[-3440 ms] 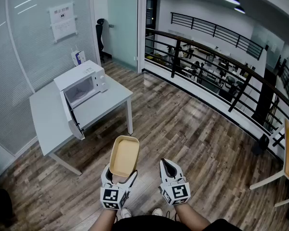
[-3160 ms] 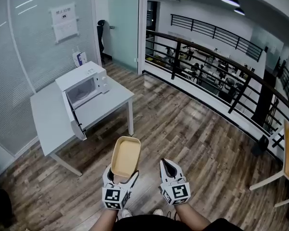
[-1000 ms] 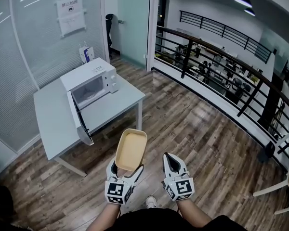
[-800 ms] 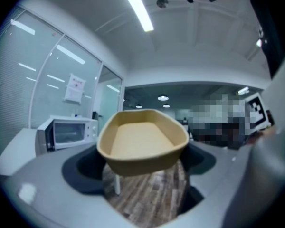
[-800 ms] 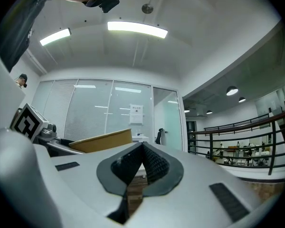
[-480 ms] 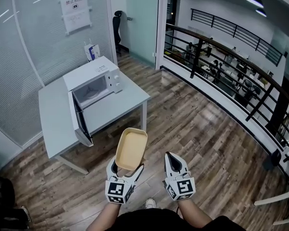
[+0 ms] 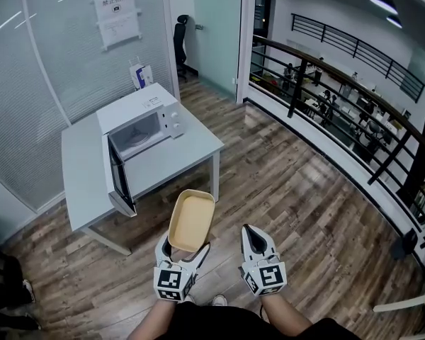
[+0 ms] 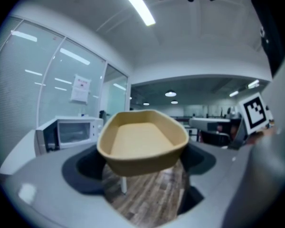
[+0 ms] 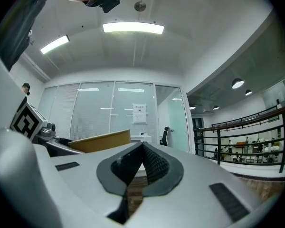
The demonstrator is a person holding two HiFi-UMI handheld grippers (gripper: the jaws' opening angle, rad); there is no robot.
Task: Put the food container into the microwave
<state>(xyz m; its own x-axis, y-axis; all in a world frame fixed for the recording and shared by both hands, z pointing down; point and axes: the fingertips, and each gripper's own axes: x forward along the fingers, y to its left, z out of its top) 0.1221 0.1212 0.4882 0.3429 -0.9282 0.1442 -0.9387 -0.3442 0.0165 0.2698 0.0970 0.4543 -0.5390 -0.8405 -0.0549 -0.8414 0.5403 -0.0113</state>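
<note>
An office building, seemingly an upper gallery. Shown by the glass partition wall [image 7: 49,83] with a paper notice [image 7: 119,7], an office chair [image 7: 180,41] near the door, and a black railing [image 7: 296,87] with rows of desks [image 7: 343,108] beyond. Also a microwave [image 7: 138,105] on a plain grey worktop [image 7: 81,168], as in a staff corner.

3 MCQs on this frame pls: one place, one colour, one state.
1. Where does the microwave stand?
A) on the grey table
B) on the floor
C) on a chair

2. What colour is the food container?
A) blue
B) tan
C) red

3. How is the microwave door?
A) shut
B) missing
C) swung open

Answers:
1 A: its base rests on the grey table by the glass wall.
2 B: the left tool grips a tan container, empty inside.
3 C: the door stands out past the table edge and the cavity shows.
</note>
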